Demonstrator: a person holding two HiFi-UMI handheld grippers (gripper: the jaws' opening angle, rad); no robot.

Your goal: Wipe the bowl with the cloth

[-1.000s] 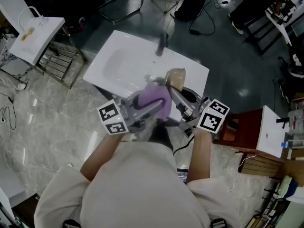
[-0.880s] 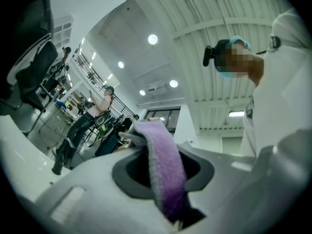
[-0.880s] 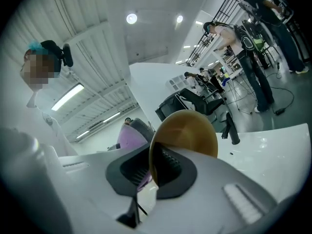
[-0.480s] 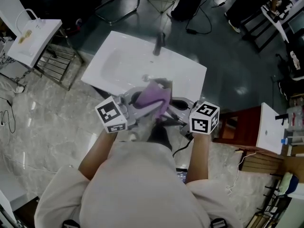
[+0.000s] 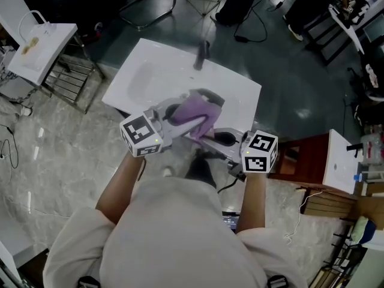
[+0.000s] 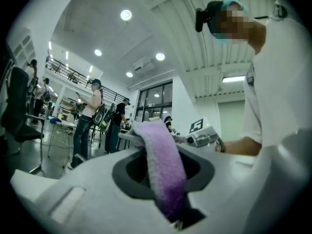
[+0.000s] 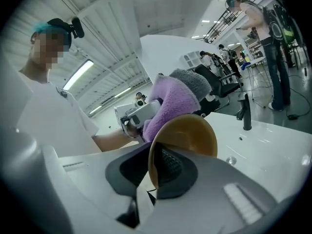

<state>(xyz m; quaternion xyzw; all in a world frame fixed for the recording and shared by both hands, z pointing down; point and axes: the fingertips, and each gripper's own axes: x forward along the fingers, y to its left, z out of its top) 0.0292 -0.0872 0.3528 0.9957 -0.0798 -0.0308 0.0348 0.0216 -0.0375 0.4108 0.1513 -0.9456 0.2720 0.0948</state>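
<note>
over white sink (image 5: 144, 77): left hand-held gripper (image 6: 165, 179) tight on purple cloth (image 5: 195, 113), right hand-held gripper (image 7: 156, 172) tight on bowl (image 7: 187, 133) rim

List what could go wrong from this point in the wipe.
The right gripper pinches the bowl by its rim alone, above the sink; a push from the cloth could lever it loose and drop it. The left gripper holds only a narrow fold of cloth, which might slip out.
</note>
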